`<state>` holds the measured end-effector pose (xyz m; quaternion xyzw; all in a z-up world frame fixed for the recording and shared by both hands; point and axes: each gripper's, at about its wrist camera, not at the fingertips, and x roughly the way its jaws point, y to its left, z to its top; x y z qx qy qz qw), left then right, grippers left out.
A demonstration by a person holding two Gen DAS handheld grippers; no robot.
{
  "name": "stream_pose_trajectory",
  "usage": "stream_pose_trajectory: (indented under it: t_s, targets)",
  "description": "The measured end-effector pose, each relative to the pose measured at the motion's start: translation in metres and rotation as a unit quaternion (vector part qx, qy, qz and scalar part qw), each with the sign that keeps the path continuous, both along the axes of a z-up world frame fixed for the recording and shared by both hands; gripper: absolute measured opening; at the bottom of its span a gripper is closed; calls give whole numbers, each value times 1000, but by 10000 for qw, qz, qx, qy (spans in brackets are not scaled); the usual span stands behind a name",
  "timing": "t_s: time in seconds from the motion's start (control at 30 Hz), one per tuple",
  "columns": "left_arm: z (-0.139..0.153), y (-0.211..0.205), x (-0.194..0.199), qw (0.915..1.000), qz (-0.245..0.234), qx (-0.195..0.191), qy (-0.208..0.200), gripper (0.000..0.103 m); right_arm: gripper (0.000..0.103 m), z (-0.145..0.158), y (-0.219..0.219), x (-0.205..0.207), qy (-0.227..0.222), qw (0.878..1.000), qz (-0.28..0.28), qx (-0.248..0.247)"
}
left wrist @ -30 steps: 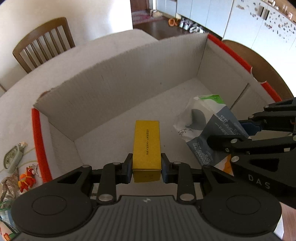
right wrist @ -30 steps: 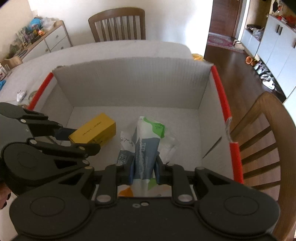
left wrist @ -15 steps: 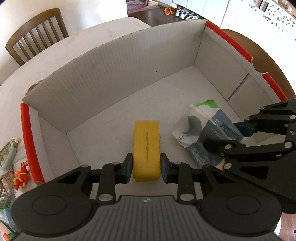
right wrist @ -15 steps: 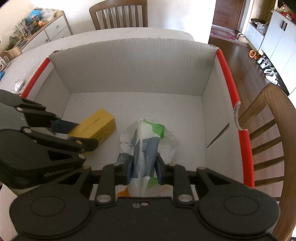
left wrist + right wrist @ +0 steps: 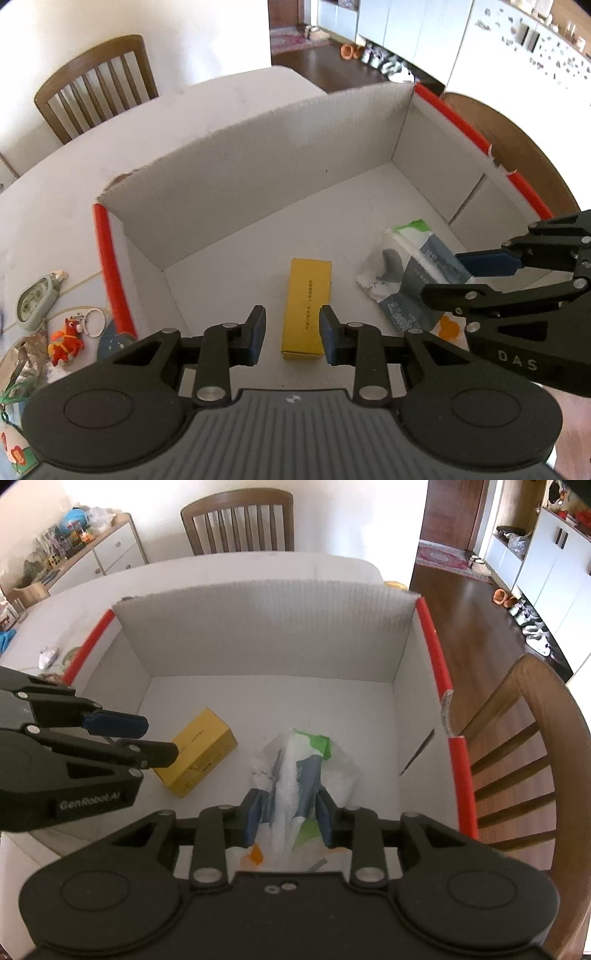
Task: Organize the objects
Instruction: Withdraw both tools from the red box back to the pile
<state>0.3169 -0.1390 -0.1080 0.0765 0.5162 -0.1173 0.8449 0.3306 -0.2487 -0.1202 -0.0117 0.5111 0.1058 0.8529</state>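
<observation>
Bright daylight floods both views, with the wall [image 5: 207,33] washed out at the upper left. Soft shadows fall inside the box [image 5: 258,177]. Fisheye bending curves the frame edges, corners go dark, and detail is slightly soft throughout.

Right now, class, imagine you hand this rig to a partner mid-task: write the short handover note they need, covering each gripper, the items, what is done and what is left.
Left gripper: open, its fingers either side of the yellow box with gaps showing, so not gripping it.
Right gripper: shut on the plastic packet, low inside the cardboard box.
Items: the yellow box lies flat on the cardboard box floor; the packet is beside it.
Done: yellow box placed.
Left: release the packet, withdraw both grippers. Small items, including an orange toy, lie on the table outside; they probably go in next.
</observation>
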Motion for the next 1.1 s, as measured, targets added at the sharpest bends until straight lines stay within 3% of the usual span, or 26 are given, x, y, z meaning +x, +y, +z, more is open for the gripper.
stream_pose_trajectory:
  t_s: [0.67,0.87,0.93,1.0,1.1]
  targets:
    - [61,31,-64,9942,235,-396,-970,30,32,72,15,-58,-881,9949,76,490]
    - [82,55,-90,9899,330,-512,-1282,30,48,86,33,-75,-1170,9914,59,579]
    - [86,64,-98,9885,362,-548,-1361,37,49,89,39,-79,-1220,9904,43,644]
    - [91,74,-106,9868,396,-552,-1472,59,51,92,46,-83,-1259,9897,24,682]
    - [97,87,-117,9843,390,-549,-1634,62,54,97,57,-90,-1326,9886,-21,719]
